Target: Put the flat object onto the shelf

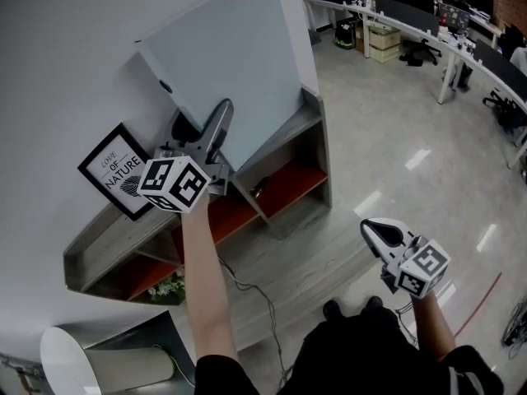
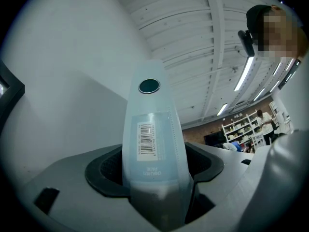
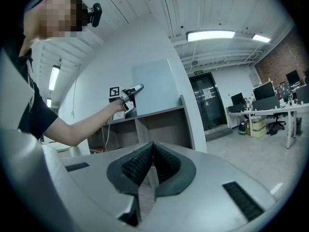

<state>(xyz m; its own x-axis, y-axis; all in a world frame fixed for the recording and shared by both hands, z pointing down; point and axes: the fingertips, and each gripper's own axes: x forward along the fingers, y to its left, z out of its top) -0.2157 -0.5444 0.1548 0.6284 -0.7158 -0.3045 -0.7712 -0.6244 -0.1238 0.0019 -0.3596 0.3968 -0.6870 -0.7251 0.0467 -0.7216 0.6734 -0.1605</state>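
You are at the letting-go step. The flat object (image 1: 239, 64) stands on top of the shelf (image 1: 317, 151) and seems to lean on the wall. Your left tongs (image 1: 206, 123) are spread around its lower edge, and the pads look clear of it. Next, I think, you draw them straight back without tipping it. The framed picture (image 1: 123, 171) stands just beside them. Your right tongs (image 1: 377, 233) are clenched on nothing, well apart.
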